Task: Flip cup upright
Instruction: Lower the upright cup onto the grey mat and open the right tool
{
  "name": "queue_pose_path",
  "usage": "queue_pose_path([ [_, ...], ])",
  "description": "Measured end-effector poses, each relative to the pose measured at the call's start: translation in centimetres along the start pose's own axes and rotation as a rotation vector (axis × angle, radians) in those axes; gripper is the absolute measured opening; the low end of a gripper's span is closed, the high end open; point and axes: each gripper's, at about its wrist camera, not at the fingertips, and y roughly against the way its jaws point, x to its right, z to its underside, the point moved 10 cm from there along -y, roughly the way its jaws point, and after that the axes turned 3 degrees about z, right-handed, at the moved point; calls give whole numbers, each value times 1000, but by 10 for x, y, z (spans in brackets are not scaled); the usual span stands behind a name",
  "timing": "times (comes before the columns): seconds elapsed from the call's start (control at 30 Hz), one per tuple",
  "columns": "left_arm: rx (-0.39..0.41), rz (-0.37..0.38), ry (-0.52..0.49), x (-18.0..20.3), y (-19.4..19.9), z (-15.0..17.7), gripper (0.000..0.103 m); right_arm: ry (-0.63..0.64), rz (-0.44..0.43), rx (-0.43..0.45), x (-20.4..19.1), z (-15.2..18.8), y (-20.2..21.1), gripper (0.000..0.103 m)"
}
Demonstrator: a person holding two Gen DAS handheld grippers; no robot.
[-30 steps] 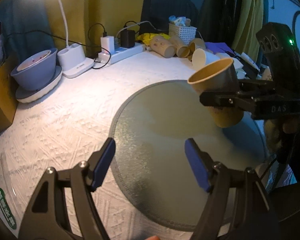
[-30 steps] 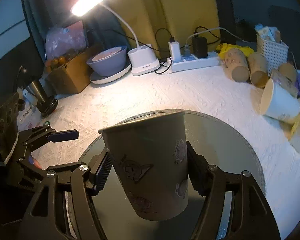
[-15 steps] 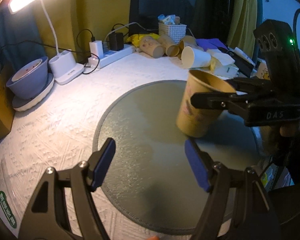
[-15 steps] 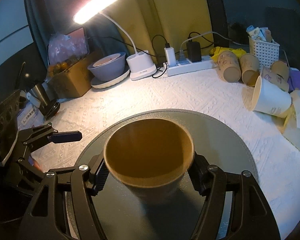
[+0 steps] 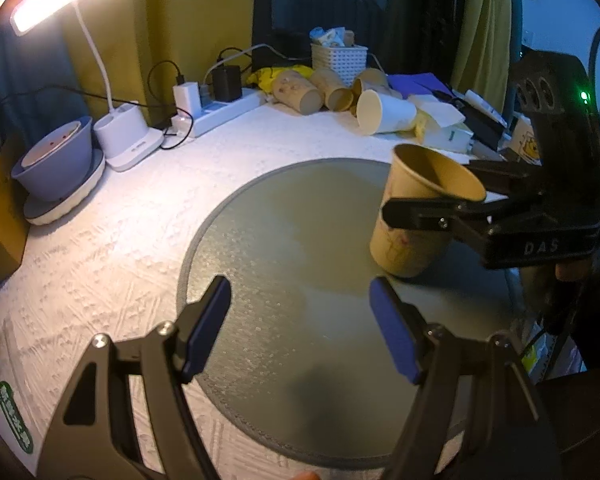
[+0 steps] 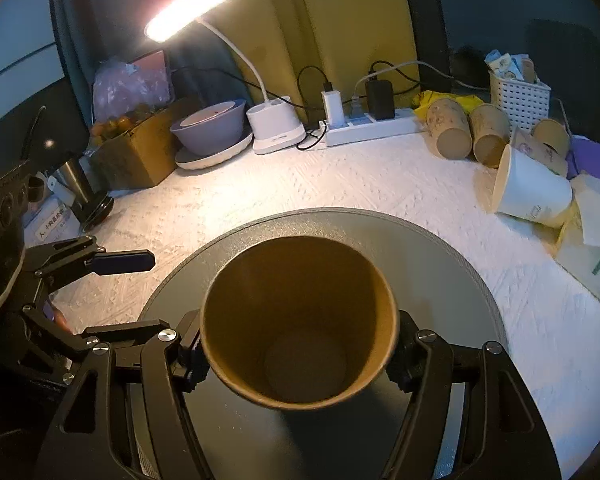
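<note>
A brown paper cup (image 5: 414,224) stands mouth up on the round grey mat (image 5: 284,248), leaning slightly. My right gripper (image 6: 298,354) is shut on the cup (image 6: 300,320) just below its rim; in the right wrist view I look straight down into its empty inside. In the left wrist view the right gripper (image 5: 432,208) comes in from the right. My left gripper (image 5: 300,320) is open and empty, low over the near part of the mat, to the left of the cup. It also shows in the right wrist view (image 6: 120,260).
Several paper cups (image 5: 340,94) lie on their sides at the back by a white basket (image 5: 339,60). A power strip (image 5: 220,110), a desk lamp base (image 5: 126,140) and a purple bowl (image 5: 54,156) stand at the back left. A cardboard box (image 6: 140,152) sits left.
My right gripper has turned the cup from tilted in the air to mouth up and lowered its base onto the mat. The left gripper stayed open and nearly still.
</note>
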Motion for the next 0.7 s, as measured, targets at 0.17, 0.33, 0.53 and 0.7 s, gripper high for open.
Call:
queue_pose_path([
  [0.17,2,6,0,3,0,1,73,10,26,-8,3,3,2,71],
  [0.33,2,6,19,2,1,2,73,27,60,-21,3,8,2,71],
  [0.53,11,17,52,0,5,5,73,34,103,-38,1,17,6,78],
  [0.7,24,31,50,6,11,9,73,46,126,-57,-4,27,9,78],
])
